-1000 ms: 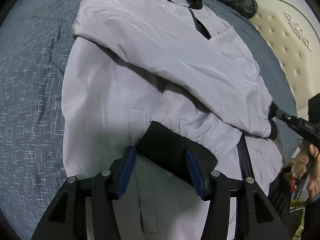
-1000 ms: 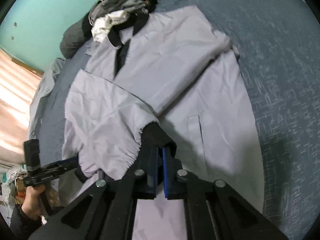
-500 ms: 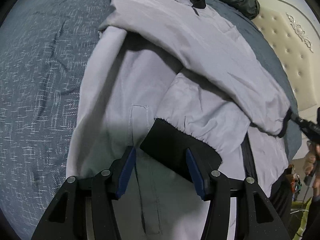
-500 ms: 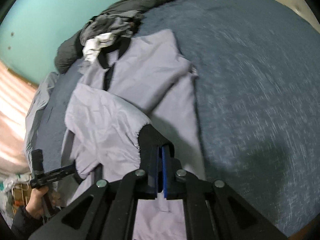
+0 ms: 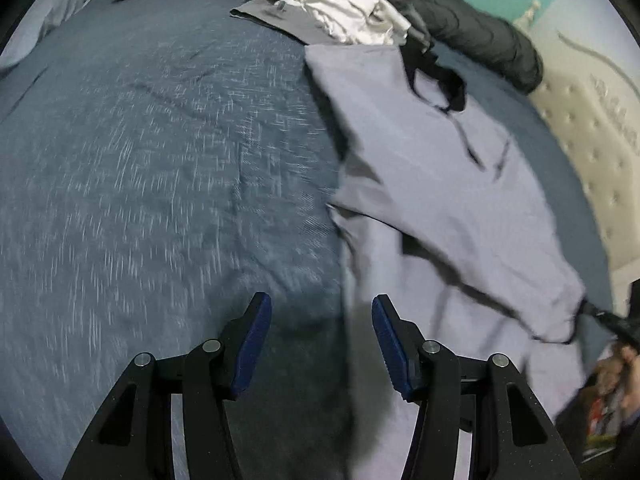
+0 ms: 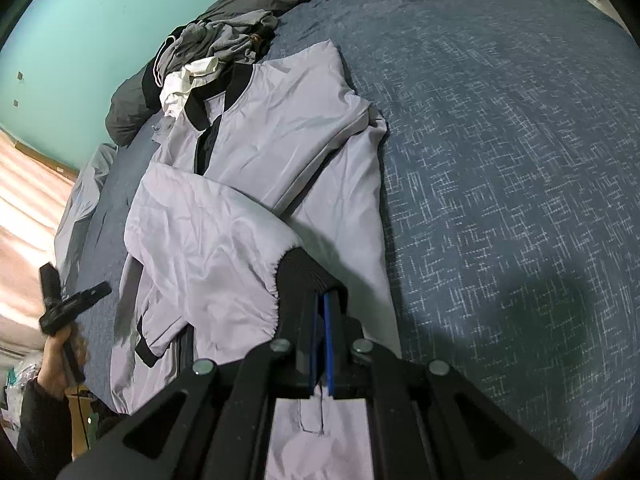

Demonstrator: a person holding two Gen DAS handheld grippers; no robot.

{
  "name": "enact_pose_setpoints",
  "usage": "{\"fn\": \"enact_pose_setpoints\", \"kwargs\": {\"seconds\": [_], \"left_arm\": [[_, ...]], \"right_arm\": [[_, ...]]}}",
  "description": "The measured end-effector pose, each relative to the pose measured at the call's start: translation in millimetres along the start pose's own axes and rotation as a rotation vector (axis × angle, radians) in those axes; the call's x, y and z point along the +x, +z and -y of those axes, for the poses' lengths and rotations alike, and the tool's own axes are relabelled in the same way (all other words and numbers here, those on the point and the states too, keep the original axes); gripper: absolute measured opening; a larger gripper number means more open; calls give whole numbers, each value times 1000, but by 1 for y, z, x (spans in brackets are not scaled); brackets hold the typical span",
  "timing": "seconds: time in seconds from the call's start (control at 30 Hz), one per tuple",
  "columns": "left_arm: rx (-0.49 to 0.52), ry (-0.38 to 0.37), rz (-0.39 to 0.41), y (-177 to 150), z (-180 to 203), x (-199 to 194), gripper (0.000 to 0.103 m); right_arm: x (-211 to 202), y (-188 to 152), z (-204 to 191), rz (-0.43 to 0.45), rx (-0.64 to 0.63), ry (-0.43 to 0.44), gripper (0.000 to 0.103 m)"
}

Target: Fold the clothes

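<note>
Swung away from the black cuff [image 6: 306,276] it framed a moment ago, the left gripper [image 5: 322,340] now hangs wide open over bare blue bedspread [image 5: 160,184], the lavender jacket [image 5: 440,200] lying off toward its 2 o'clock. On that jacket, spread along the bed, one sleeve is folded across the chest. The right gripper [image 6: 322,344] stays pinched tight on the cuff. At 11 o'clock in the right view lies a heap of grey and white clothes [image 6: 208,52].
</note>
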State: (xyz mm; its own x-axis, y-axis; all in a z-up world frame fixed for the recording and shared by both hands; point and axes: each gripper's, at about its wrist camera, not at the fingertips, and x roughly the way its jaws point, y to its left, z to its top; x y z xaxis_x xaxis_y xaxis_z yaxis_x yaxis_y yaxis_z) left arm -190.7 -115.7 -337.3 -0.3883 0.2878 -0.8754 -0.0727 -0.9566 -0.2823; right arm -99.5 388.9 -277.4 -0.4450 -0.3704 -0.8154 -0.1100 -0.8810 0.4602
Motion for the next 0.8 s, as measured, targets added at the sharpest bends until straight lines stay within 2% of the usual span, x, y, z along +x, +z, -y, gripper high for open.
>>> {"fn": "enact_pose_setpoints", "kwargs": {"seconds": [0.2,0.33,0.47,0.67,0.73,0.8], "left_arm": [[9,-22,-2,25,-10,37,55],[37,-4,0,41,0,64,53],[63,-6,49,47,7,67,48],[159,-12,82,48,29,76,44],[165,-17,89,48,30,76,36],[176,-19,95,48,31,76,16]], "right_arm": [[2,3,-2,-18,-8,6,3],[5,5,-6,-30,-25,2,3],[9,7,-9,-43,-43,-2,3],[17,12,-8,-55,-52,-12,3],[18,12,-9,-57,-48,-10,3],[19,12,-9,-60,-44,-7,3]]}}
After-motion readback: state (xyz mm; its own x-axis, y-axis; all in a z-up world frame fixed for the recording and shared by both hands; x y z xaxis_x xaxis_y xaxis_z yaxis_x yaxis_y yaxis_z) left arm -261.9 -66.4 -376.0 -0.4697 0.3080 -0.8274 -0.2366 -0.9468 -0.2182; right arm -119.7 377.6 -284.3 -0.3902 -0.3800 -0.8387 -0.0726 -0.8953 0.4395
